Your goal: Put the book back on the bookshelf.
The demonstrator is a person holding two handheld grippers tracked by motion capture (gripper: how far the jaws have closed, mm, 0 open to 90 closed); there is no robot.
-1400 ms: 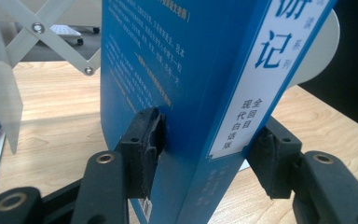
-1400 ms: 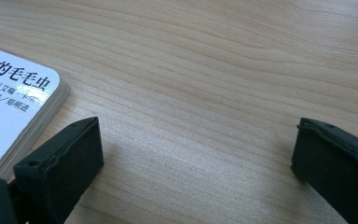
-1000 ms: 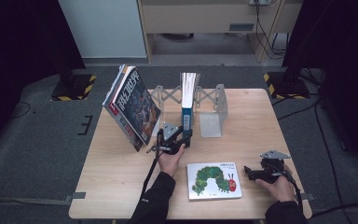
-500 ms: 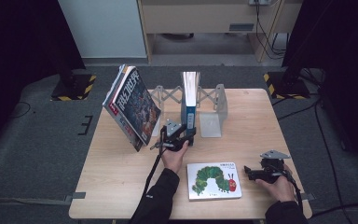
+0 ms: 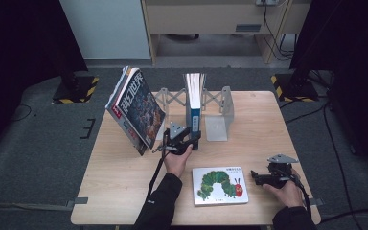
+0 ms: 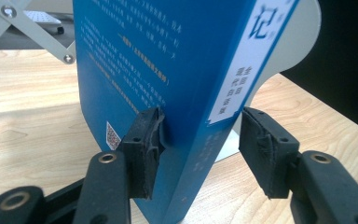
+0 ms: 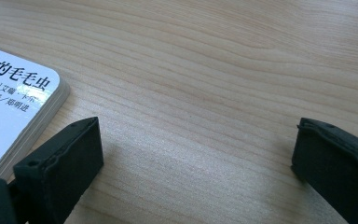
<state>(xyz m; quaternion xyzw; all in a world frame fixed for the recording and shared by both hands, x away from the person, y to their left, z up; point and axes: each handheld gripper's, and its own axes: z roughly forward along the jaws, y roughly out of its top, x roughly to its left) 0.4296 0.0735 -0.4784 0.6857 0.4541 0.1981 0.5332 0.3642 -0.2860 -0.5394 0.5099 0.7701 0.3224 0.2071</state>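
Toward table's (image 5: 124,191) far edge: blue book (image 5: 193,103), upright in metal rack (image 5: 220,112), white spine label; left gripper (image 5: 191,141) jaws astride spine, one pad touching; right gripper (image 5: 255,175) wide, near front-right corner

Both grippers have black padded jaws with brass-ringed screw holes, grey three-cornered plates, black cables; sleeves black.

this looks like a lab or recording studio: black curtains (image 5: 24,57) hang on both sides, stand bases marked with yellow-black hazard tape (image 5: 74,91) sit on grey carpet (image 5: 38,167), and cables (image 5: 273,28) trail under a workbench (image 5: 215,14) behind the wooden table (image 5: 124,191).
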